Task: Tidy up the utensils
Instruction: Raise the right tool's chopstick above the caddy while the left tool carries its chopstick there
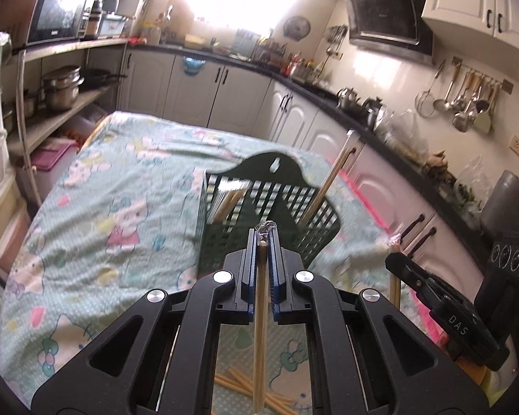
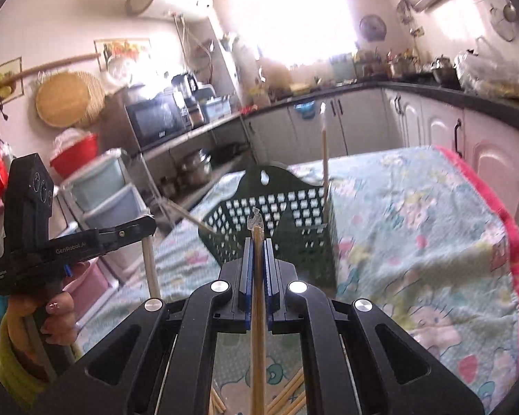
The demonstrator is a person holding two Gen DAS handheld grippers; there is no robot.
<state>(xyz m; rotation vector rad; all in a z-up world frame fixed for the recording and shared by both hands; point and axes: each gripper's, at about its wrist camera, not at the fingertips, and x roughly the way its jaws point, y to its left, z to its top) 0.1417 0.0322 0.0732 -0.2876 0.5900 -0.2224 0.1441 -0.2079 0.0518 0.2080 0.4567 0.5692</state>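
Kitchen table, cartoon cloth (image 1: 97,186); both grippers' fingers clamped on near-vertical chopsticks: left gripper (image 1: 262,238), right gripper (image 2: 257,238).

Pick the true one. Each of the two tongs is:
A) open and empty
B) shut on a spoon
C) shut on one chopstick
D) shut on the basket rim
C: the left tongs pinch one chopstick and the right tongs pinch another chopstick, both short of the green basket.

One green basket (image 1: 259,207), two chopsticks (image 1: 323,186) standing inside, two grippers (image 1: 263,242)
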